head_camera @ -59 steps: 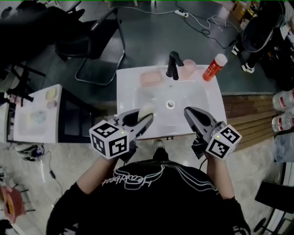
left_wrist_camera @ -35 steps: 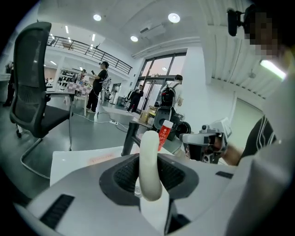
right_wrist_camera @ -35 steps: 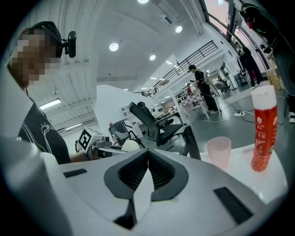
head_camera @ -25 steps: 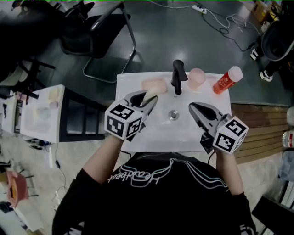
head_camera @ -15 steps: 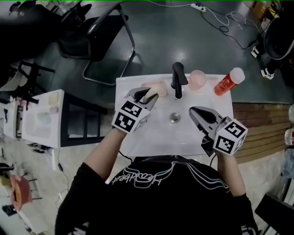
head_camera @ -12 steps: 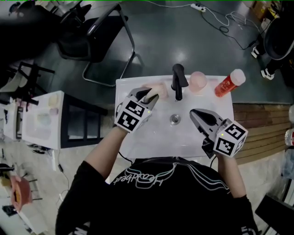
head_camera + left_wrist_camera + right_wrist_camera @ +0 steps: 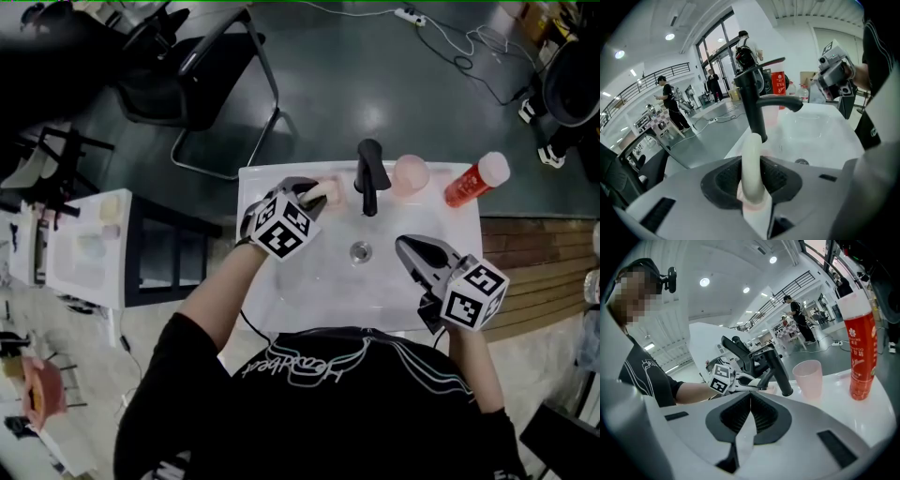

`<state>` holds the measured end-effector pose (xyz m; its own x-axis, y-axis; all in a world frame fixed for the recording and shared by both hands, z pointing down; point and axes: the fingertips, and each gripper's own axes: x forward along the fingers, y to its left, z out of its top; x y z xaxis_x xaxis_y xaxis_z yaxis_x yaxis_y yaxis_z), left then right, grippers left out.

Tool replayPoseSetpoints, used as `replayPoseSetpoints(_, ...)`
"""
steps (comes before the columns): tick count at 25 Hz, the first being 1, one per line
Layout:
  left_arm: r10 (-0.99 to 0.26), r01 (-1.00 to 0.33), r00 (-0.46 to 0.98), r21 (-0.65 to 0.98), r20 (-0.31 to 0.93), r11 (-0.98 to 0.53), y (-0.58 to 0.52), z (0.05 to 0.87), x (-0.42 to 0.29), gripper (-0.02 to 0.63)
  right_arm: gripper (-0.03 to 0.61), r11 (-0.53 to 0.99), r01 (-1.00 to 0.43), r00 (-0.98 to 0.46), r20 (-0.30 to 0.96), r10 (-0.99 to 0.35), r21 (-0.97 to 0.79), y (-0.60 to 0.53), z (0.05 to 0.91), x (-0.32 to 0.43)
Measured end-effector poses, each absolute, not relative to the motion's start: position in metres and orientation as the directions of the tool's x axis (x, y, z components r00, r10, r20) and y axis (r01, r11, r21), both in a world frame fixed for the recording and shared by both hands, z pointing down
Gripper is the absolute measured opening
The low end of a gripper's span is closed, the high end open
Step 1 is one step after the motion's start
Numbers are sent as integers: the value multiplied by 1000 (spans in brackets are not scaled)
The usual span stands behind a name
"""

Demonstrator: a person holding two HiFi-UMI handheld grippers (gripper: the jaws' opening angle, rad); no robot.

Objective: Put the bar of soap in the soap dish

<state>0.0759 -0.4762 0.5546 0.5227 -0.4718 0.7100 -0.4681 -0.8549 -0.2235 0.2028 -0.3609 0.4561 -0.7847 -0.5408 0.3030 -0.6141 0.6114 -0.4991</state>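
Observation:
A cream bar of soap (image 7: 752,161) stands on edge between the jaws of my left gripper (image 7: 310,195), which is shut on it. In the head view that gripper hangs over the back left corner of the white sink (image 7: 309,300), right above the pink soap dish (image 7: 334,200), which it mostly hides. A pink edge shows just under the soap in the left gripper view; I cannot tell whether soap and dish touch. My right gripper (image 7: 407,247) is over the sink's right side, shut and empty, pointing at the black faucet (image 7: 369,175).
Right of the faucet, a pink cup (image 7: 808,378) and a red bottle (image 7: 860,355) stand on the sink's back rim. The drain (image 7: 360,250) lies mid-basin. A white side table (image 7: 84,248) is at the left, a black chair (image 7: 202,84) behind.
My left gripper carried the soap from the sink's front to the back left corner, sinking and rolling as it went. The right gripper dropped slightly.

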Motion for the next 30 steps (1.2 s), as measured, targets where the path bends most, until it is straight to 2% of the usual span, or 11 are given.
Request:
replayPoseSetpoints(11,-449,-337,429,-322,784,-885,-487,586,76,124,26,585,-615,-782,312,-540,-529,-361,469,210)
replayPoseSetpoints(19,-415,-373,467,-252,781,-893,-492,584,73,130,26,573,-609,-786,318,-530,-549,-362,477,207)
replayPoseSetpoints(22,-398,-391,495,-211,773,-896,-493,579,71,167,26,571,-603,-790,316,-526,-557,-362,478,205)
replayPoseSetpoints(26,-358,-377,508,-172,783,-910,-485,580,71,268,26,575,-598,-794,313,-521,-559,-363,478,204)
replayPoseSetpoints(30,-352,-380,516,-159,781,-911,-479,583,70,293,26,576,-596,-795,312,-520,-559,-364,479,203)
